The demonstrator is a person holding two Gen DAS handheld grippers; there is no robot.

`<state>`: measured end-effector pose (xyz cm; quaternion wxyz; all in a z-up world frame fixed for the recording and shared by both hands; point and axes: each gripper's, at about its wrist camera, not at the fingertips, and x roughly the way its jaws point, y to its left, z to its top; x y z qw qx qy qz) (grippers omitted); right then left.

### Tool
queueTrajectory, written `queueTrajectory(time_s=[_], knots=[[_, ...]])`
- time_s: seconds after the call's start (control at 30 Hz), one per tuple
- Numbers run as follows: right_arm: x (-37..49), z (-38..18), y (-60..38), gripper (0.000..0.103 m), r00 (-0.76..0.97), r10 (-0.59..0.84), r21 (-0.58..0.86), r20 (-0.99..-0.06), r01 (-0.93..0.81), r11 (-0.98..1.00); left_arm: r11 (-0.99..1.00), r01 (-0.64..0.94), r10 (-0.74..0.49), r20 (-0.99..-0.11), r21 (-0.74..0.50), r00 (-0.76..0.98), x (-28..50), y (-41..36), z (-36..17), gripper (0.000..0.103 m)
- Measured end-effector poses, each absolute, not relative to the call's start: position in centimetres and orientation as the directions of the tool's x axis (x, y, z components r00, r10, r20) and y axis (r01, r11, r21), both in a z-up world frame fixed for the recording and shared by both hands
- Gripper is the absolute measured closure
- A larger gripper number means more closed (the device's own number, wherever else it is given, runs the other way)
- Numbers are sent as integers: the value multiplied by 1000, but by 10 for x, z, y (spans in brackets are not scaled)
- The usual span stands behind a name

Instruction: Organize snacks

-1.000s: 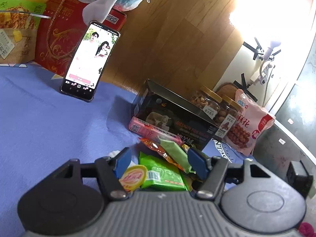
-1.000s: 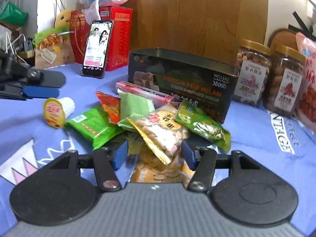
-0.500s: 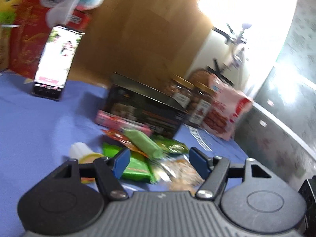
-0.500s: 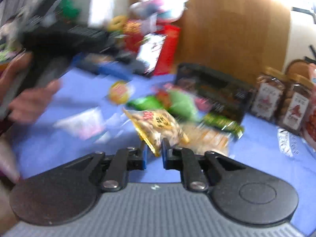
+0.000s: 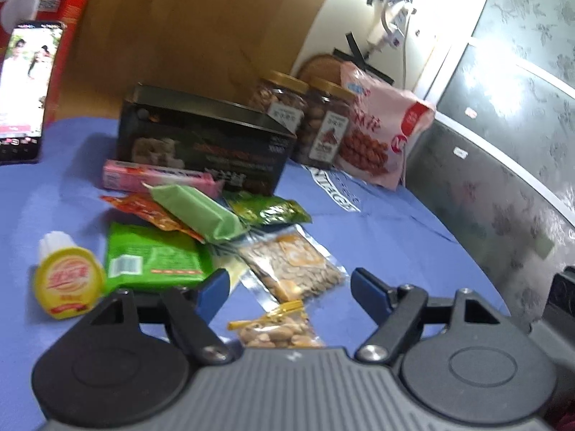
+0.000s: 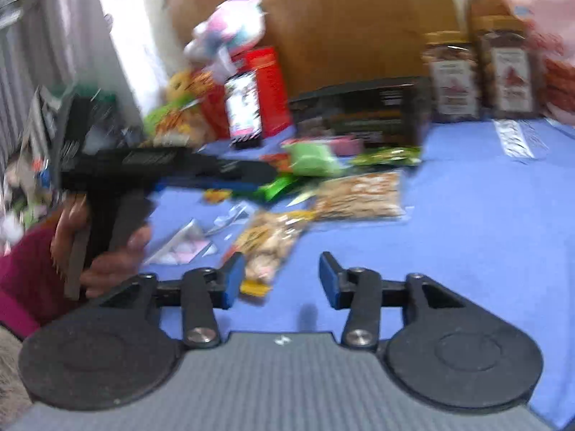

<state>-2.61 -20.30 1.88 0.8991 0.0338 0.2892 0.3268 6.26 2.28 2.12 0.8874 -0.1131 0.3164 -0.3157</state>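
Several snack packets lie on a blue cloth (image 5: 377,237) in front of an open black tin box (image 5: 201,143). A yellow peanut packet (image 5: 276,330) lies just in front of my open, empty left gripper (image 5: 289,287). Beyond it are a clear seed packet (image 5: 291,265), a green packet (image 5: 151,255), a light green bar (image 5: 194,212), an orange packet (image 5: 143,208), a pink box (image 5: 154,176) and a yellow jelly cup (image 5: 68,283). My right gripper (image 6: 280,280) is open and empty, with the peanut packet (image 6: 269,244) lying by its left fingertip.
Two nut jars (image 5: 305,118) and a pink peanut bag (image 5: 377,133) stand right of the tin. A phone (image 5: 25,89) leans on a red box at the back left. The left gripper's body and the hand holding it (image 6: 118,194) fill the right wrist view's left side.
My right gripper was shut on the yellow peanut packet; it has opened and the packet now lies on the cloth nearer me. My left gripper has swung right, still open.
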Motion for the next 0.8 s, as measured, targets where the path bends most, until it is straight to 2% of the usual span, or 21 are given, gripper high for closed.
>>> queueTrajectory(time_s=[0.03, 0.1, 0.17, 0.2, 0.3, 0.4, 0.47, 0.53, 0.6, 0.7, 0.8], knots=[[-27, 15, -190, 44, 613, 595, 206, -520, -586, 784, 773, 498, -634, -501, -394, 589, 65, 17, 20, 26], [-31, 9, -168, 29, 621, 560, 129, -549, -599, 790, 775, 518, -629, -524, -363, 574, 66, 7, 16, 26], [-34, 7, -150, 25, 649, 525, 41, -550, -606, 794, 778, 540, -616, -557, -320, 558, 65, -5, 12, 31], [-35, 7, -146, 25, 663, 510, 13, -548, -603, 797, 782, 550, -604, -577, -294, 550, 63, -9, 9, 39], [-33, 8, -151, 26, 706, 456, -19, -542, -553, 833, 798, 559, -566, -600, -226, 565, 55, -13, 6, 47], [-27, 11, -171, 27, 760, 373, -15, -531, -449, 893, 797, 550, -572, -603, -248, 557, 49, -3, 8, 47], [-24, 13, -185, 32, 811, 278, -47, -515, -351, 935, 791, 535, -590, -602, -296, 539, 44, 6, 8, 46], [-18, 14, -201, 32, 831, 245, -10, -499, -288, 958, 786, 516, -604, -596, -339, 529, 42, 15, 8, 47], [-17, 16, -215, 32, 837, 250, 42, -486, -264, 964, 783, 498, -615, -588, -373, 526, 39, 22, 8, 44], [-19, 17, -218, 32, 845, 243, 39, -477, -257, 966, 785, 472, -617, -580, -402, 532, 39, 29, 8, 43], [-26, 20, -224, 32, 822, 342, 133, -456, -317, 939, 790, 460, -611, -577, -404, 542, 40, 31, 9, 42]])
